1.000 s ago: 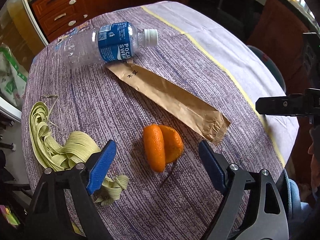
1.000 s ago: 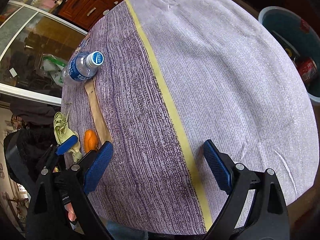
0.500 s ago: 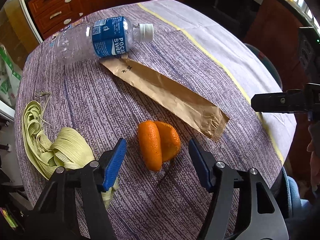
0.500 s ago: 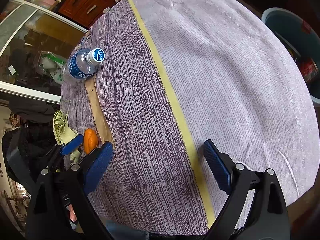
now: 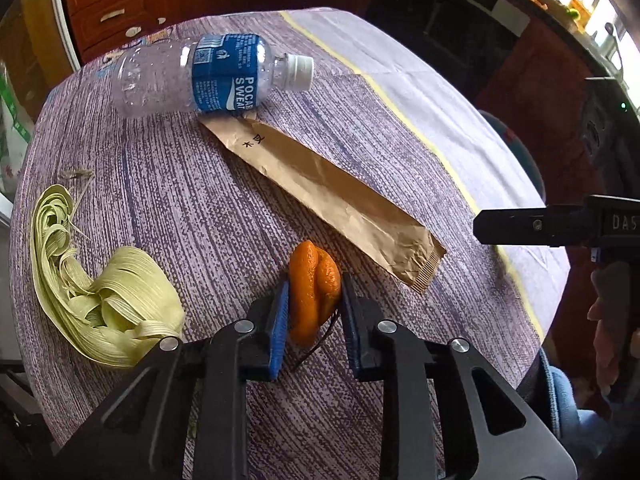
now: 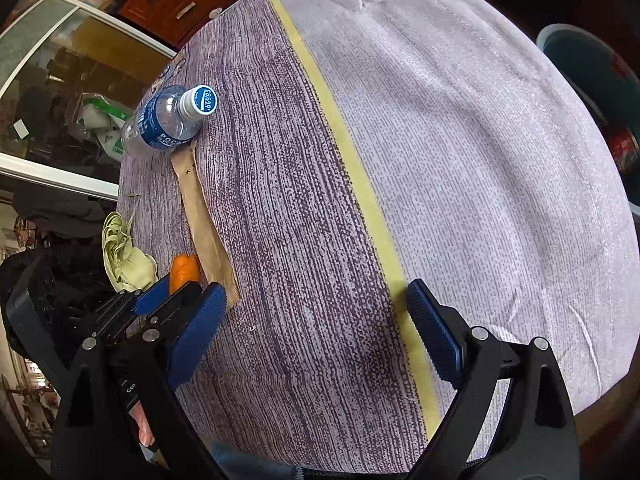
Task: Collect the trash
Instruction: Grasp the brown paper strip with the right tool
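My left gripper [image 5: 314, 294] is shut on a folded orange peel [image 5: 314, 294] that lies on the round table's purple cloth [image 5: 200, 216]; the peel also shows in the right wrist view [image 6: 183, 270]. A brown paper sleeve [image 5: 324, 196] lies just beyond it. An empty Pocari Sweat bottle [image 5: 208, 74] lies on its side at the far edge. A pile of pale green husk strips [image 5: 100, 292] lies to the left. My right gripper [image 6: 316, 320] is open and empty above the yellow stripe [image 6: 352, 160].
A blue bin [image 6: 592, 76] with a red can inside stands on the floor beyond the table's right edge. Wooden drawers [image 5: 120, 4] stand behind the table. The right gripper's body [image 5: 560, 224] juts in at the right of the left wrist view.
My left gripper moved forward over the orange peel and its jaws closed from wide open onto it. The right gripper stayed open and barely shifted.
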